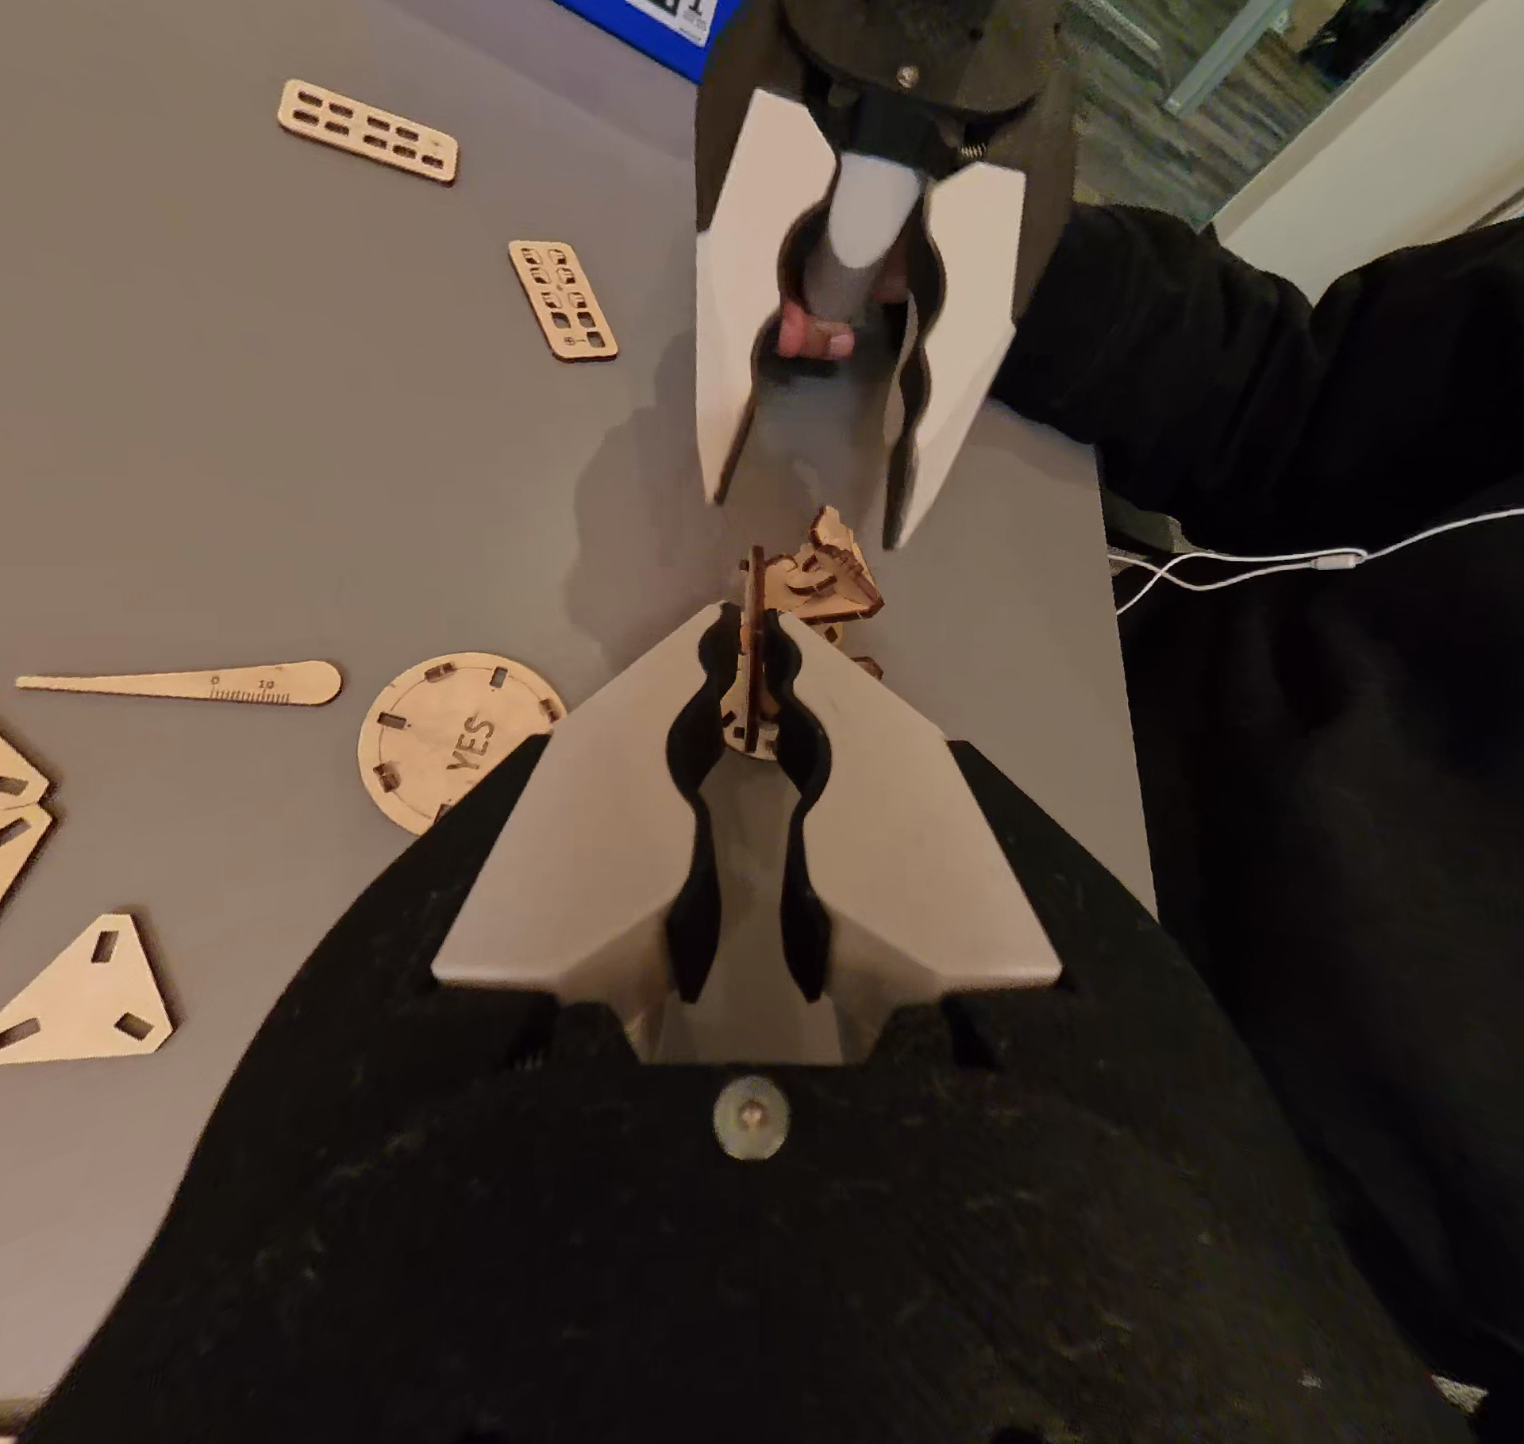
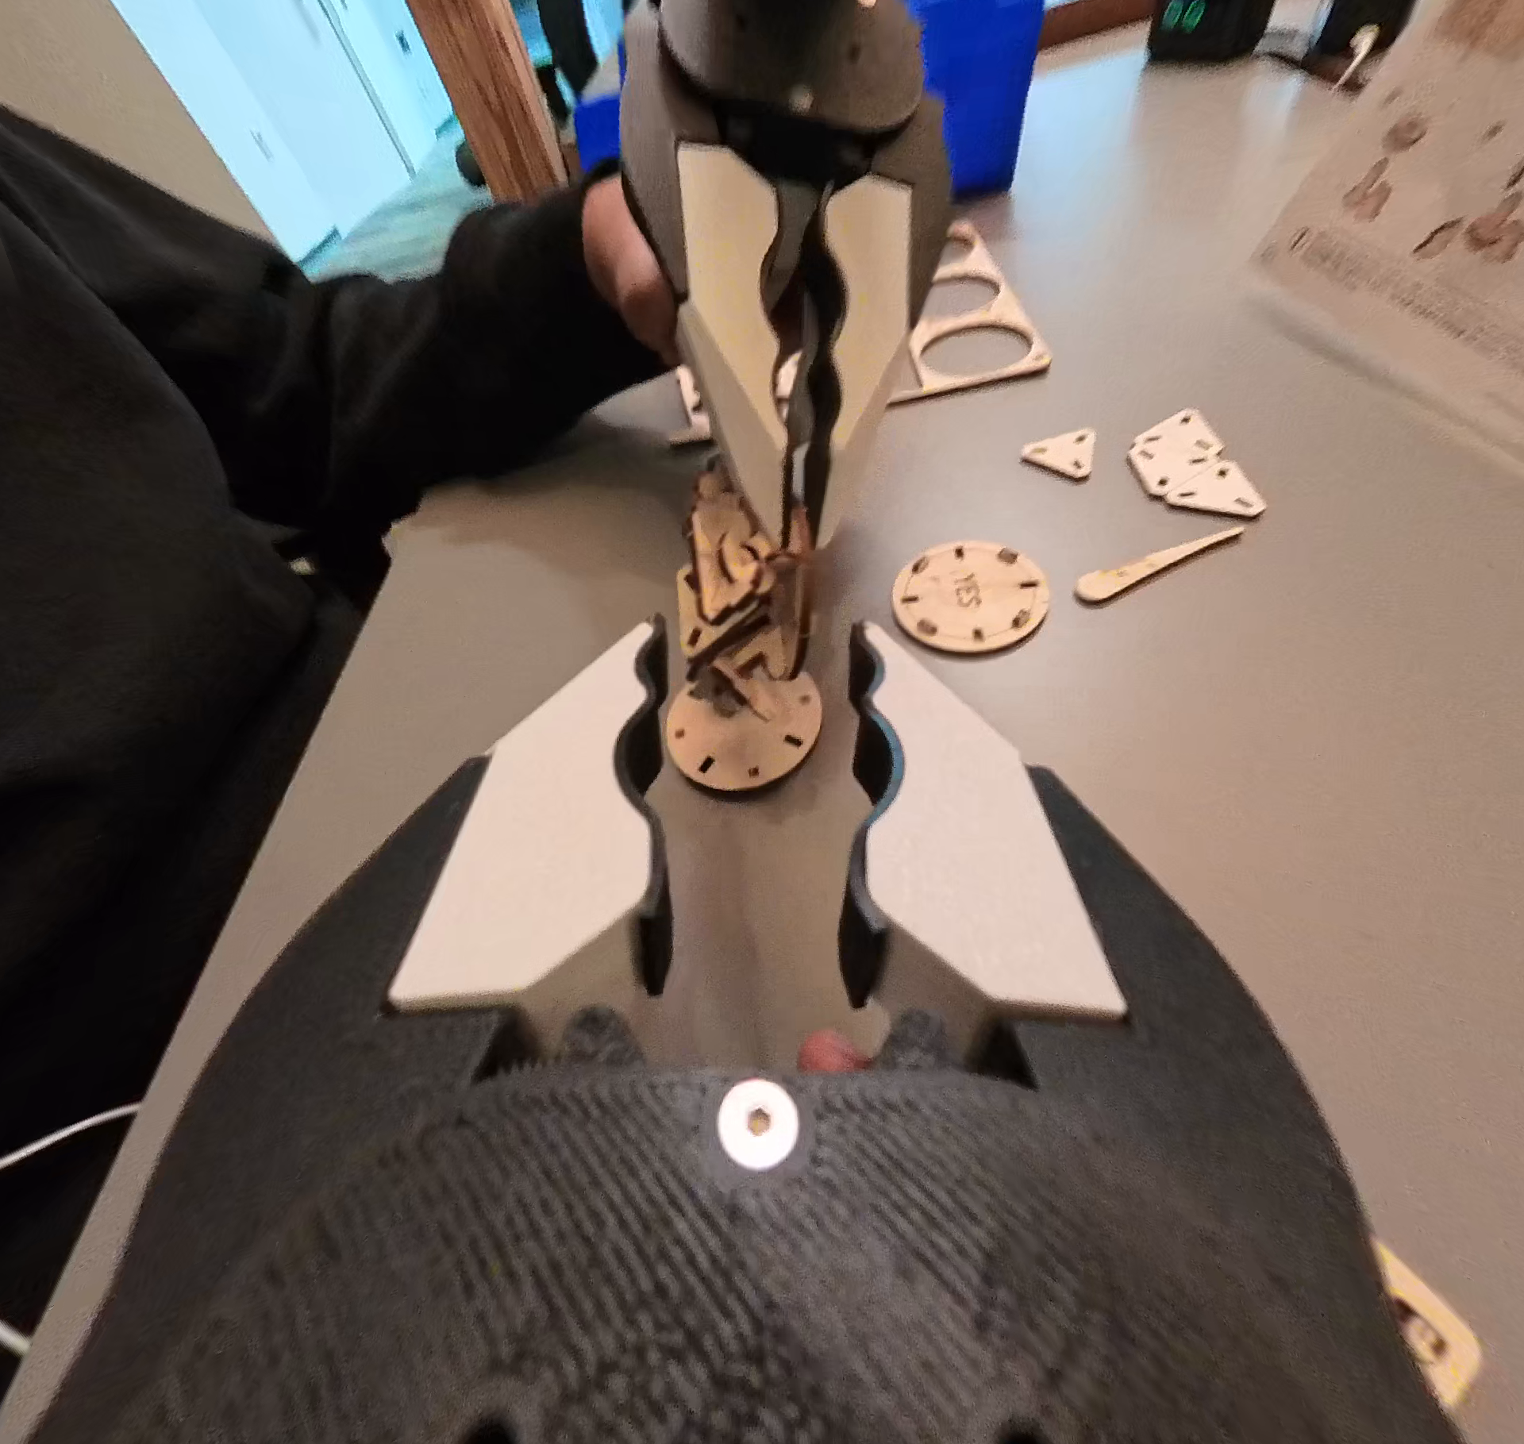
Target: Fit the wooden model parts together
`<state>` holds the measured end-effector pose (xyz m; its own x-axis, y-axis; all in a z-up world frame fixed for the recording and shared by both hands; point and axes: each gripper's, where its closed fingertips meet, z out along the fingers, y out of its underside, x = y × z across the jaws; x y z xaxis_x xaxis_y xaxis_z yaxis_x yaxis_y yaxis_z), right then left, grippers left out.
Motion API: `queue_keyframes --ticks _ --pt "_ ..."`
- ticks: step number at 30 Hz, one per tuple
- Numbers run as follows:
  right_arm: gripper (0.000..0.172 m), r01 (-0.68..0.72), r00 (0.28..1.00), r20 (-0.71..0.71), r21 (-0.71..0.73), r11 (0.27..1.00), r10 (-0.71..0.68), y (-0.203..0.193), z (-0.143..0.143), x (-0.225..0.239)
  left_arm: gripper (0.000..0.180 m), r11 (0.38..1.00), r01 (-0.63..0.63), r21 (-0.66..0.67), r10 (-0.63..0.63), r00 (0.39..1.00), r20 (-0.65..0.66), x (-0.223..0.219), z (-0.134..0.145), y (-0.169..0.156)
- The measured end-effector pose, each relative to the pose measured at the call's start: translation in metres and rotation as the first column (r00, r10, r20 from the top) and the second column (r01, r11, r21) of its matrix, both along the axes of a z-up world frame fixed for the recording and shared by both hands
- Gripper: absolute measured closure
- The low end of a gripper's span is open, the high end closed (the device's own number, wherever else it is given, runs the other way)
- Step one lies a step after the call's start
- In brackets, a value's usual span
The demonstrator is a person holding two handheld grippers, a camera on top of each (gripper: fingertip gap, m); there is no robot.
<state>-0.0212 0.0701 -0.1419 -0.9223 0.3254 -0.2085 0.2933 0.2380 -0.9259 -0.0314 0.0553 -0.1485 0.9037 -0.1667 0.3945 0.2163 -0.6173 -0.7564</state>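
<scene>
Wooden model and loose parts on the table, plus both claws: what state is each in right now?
Left claw: shut on an upright thin panel of the wooden model.
Right claw: open, straddling the model, not pressing it.
Wooden model: part-built, standing upright on its round base.
Lettered disc: lying flat, loose.
Tapered pointer: lying flat.
Slotted strip: lying flat.
Triangular plate: lying flat.

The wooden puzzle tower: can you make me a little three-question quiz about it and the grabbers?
1. True or false: the left gripper pinches a thin upright panel of the wooden model.
2. How do the right gripper's fingers stand?
A. Open, on either side of the model
B. Clamped on the loose round disc
C. Gripping the pointer strip
3. On what shape of base does the model stand on the grey table?

Key: 1 true; 2 A; 3 a round slotted disc.
</scene>
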Motion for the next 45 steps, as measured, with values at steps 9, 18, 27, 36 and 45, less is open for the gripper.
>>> queue_keyframes --ticks 9,18,27,36,45 --pt "0.162 0.042 0.997 -0.067 0.004 0.999 -0.041 0.009 0.003 -0.007 0.178 0.999 0.023 0.032 -0.024 0.999 0.027 0.005 0.007 -0.001" --pt "0.166 -0.032 0.999 -0.036 0.04 0.999 0.033 -0.006 -0.006 0.003 0.178 0.997 0.049 0.062 -0.054 0.995 0.086 0.012 0.012 0.002" --pt "0.17 0.061 0.998 -0.007 0.049 0.997 -0.061 0.006 -0.009 -0.01 0.166 0.989 0.016 0.144 -0.034 0.992 0.123 0.003 0.019 0.003" --pt "0.17 0.108 0.994 -0.007 0.044 0.993 -0.108 0.006 -0.009 -0.016 0.179 0.988 0.0 0.155 -0.028 0.985 0.173 -0.007 0.013 -0.001" --pt "0.169 0.11 0.992 0.039 0.144 0.983 -0.117 0.003 -0.026 -0.017 0.18 0.994 -0.013 0.113 -0.002 0.991 0.134 -0.006 0.008 0.001"
